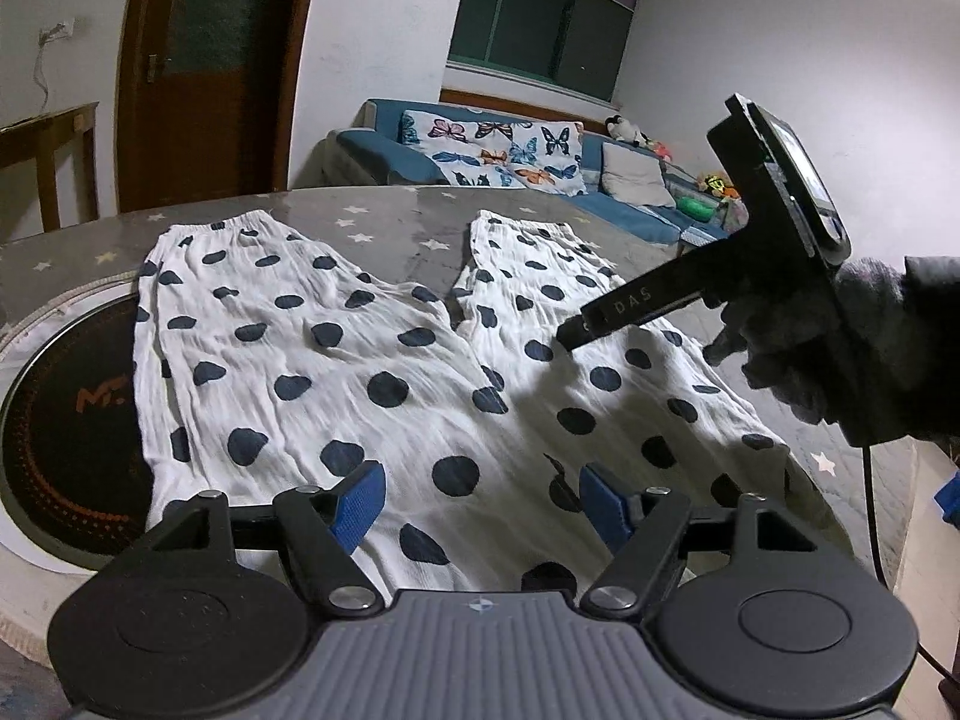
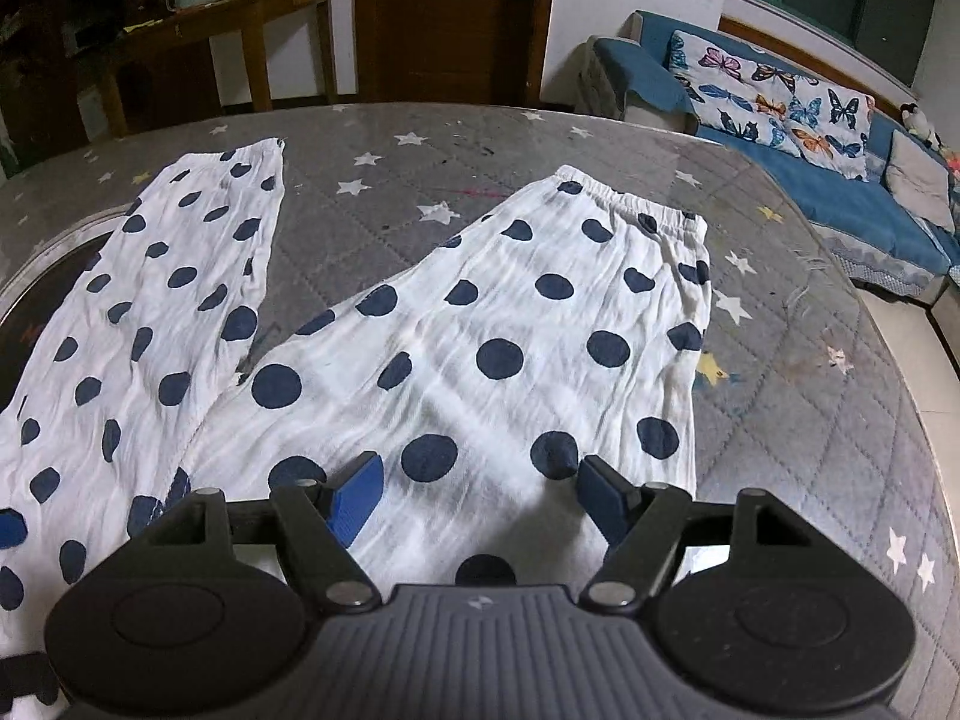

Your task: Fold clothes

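White trousers with dark blue dots (image 1: 336,360) lie flat on the grey star-patterned table cover (image 1: 396,222), both legs spread apart and pointing away. My left gripper (image 1: 483,501) is open, low over the near part of the trousers. In the left wrist view the right gripper's body (image 1: 774,228), held by a gloved hand, hangs over the right leg; its fingertips do not show there. In the right wrist view my right gripper (image 2: 480,495) is open just above the right leg (image 2: 510,348), with the left leg (image 2: 156,312) to its left.
A round black induction hob (image 1: 66,420) is set in the table at the left, partly under the left leg. Behind the table stand a blue sofa with butterfly cushions (image 1: 498,150), a wooden door (image 1: 204,72) and a wooden side table (image 2: 240,42).
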### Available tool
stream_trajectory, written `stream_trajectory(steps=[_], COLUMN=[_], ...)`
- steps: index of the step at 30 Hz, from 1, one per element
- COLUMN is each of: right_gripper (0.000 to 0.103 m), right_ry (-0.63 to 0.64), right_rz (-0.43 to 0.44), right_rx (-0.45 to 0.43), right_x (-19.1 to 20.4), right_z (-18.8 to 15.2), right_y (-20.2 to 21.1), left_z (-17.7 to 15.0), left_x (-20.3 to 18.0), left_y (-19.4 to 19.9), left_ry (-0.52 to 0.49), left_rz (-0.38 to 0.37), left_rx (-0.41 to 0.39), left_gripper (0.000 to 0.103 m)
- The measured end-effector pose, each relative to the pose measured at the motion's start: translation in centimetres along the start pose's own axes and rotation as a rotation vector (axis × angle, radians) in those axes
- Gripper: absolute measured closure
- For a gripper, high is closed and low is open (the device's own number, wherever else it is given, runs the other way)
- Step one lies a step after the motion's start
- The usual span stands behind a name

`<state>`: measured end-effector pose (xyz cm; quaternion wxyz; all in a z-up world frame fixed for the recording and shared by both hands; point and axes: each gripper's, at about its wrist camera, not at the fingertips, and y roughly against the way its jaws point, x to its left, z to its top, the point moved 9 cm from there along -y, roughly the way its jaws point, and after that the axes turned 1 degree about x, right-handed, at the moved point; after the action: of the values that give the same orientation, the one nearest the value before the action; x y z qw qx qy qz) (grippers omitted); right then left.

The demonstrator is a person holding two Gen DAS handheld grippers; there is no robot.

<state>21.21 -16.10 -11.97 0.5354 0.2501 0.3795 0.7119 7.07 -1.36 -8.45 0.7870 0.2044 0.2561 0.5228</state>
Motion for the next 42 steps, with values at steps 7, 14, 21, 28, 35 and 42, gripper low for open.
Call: stream_trajectory(steps=[7, 14, 21, 28, 35, 42], right_gripper=[0.029, 0.029, 0.029, 0.029, 0.029, 0.029], right_ry=[0.004, -0.007, -0.006, 0.016, 0.025, 0.028], right_rz=[-0.019, -0.046, -0.039, -0.008, 0.015, 0.051], right_rx=[0.004, 0.009, 0.006, 0.028, 0.041, 0.021], right_x=[-0.2, -0.8, -0.5, 0.7, 1.3, 1.3], right_z=[-0.1, -0.5, -0.8, -2.2, -3.5, -4.6], right_y=[0.4, 1.0, 2.1, 2.5, 2.9, 3.9], left_z=[-0.5, -0.5, -0.6, -0.7, -0.9, -1.4], left_x=[-0.2, -0.2, -0.1, -0.2, -0.4, -0.7], left_y=[-0.5, -0.5, -0.6, -0.6, -0.6, -0.3], left_ry=[-0.007, -0.004, 0.006, -0.002, -0.029, -0.084], left_rz=[-0.015, -0.027, -0.036, -0.032, -0.009, 0.046], left_rx=[0.02, 0.022, 0.026, 0.025, 0.028, 0.036], left_gripper=[0.027, 0.027, 0.026, 0.025, 0.025, 0.025])
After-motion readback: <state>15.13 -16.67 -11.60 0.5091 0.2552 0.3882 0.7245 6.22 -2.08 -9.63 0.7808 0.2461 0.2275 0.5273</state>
